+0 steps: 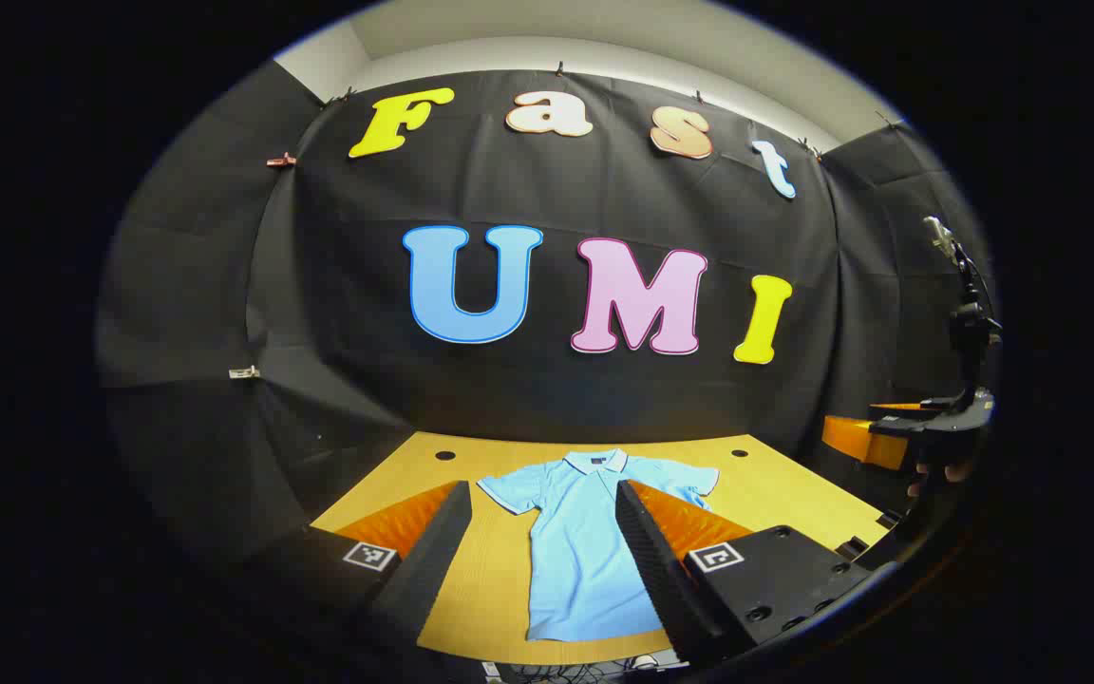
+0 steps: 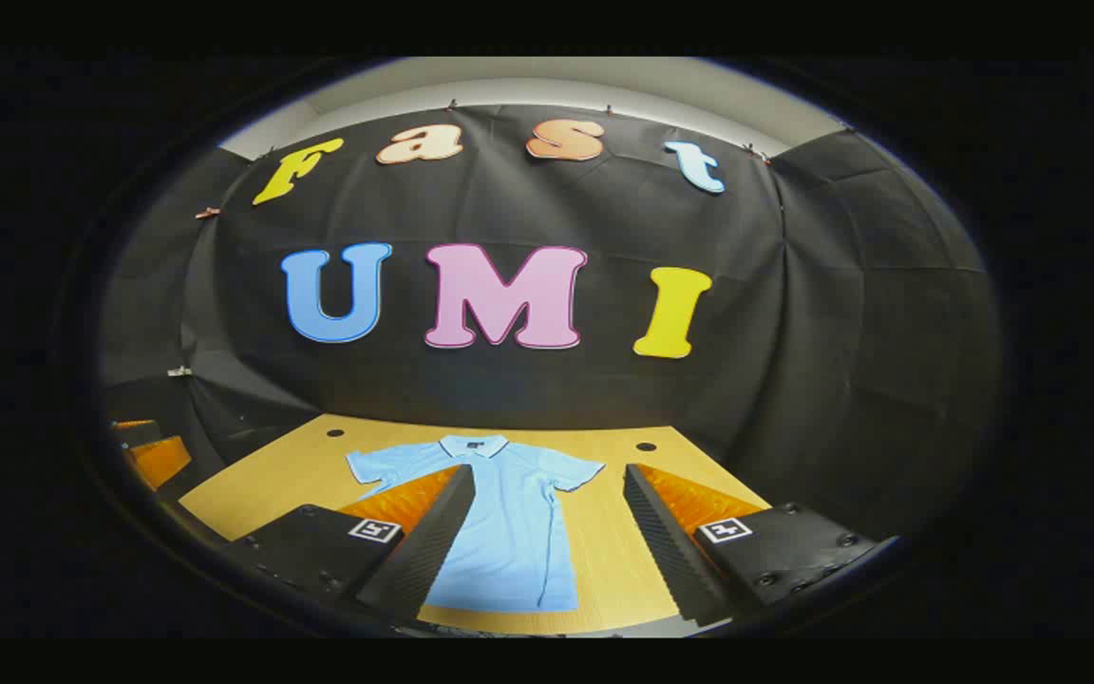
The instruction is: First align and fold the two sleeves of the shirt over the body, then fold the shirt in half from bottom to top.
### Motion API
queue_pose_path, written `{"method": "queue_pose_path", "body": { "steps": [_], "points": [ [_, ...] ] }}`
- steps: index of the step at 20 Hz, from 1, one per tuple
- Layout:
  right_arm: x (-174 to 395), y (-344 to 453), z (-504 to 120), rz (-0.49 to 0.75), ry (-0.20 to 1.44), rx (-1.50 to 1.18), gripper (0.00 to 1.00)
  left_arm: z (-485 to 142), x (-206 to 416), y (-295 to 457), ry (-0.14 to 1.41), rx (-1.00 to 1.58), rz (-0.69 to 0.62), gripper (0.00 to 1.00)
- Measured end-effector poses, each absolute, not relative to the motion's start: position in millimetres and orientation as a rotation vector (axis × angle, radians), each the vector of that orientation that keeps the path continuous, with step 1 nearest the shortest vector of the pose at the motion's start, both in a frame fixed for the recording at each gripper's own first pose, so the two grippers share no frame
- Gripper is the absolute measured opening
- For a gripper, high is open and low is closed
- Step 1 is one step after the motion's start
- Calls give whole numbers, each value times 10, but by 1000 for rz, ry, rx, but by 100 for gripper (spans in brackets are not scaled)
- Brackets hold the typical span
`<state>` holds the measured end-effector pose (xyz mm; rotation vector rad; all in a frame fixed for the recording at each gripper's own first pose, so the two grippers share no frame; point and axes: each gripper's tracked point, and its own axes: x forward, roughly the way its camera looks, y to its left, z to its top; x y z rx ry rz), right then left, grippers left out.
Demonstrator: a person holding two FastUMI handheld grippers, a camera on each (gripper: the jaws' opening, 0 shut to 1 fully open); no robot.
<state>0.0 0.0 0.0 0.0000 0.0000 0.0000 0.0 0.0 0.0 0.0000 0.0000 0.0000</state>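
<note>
A light blue polo shirt (image 1: 577,541) lies flat on the wooden table (image 1: 775,494), collar toward the far wall, both short sleeves spread out to the sides. My left gripper (image 1: 544,494) hovers open above the near end of the table, its fingers framing the shirt's body. In the right gripper view the same shirt (image 2: 509,522) lies on the table (image 2: 281,475), and my right gripper (image 2: 547,480) stands open above it with nothing between its fingers. The right gripper (image 1: 898,432), held by a hand, also appears at the far right of the left gripper view.
Two round holes (image 1: 444,455) mark the table's far corners. Black cloth walls close in the table at the back and sides. A dark stand with a device (image 1: 970,313) rises at the right. The left gripper's body (image 2: 153,451) shows at the left edge of the right gripper view.
</note>
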Motion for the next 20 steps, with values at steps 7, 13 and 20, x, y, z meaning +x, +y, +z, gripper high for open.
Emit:
{"method": "queue_pose_path", "body": {
  "steps": [7, 13, 20],
  "points": [
    [54, 50, -1, 22, -9, 4, 97, 49, 14, -22, -3, 31, 7, 96],
    [211, 182, -116, 59, 6, -32, 97, 240, 175, -133, 0, 14, -6, 96],
    [256, 378, 195, 106, -75, -24, 97, 324, 227, -97, -37, 38, 10, 96]
  ]
}}
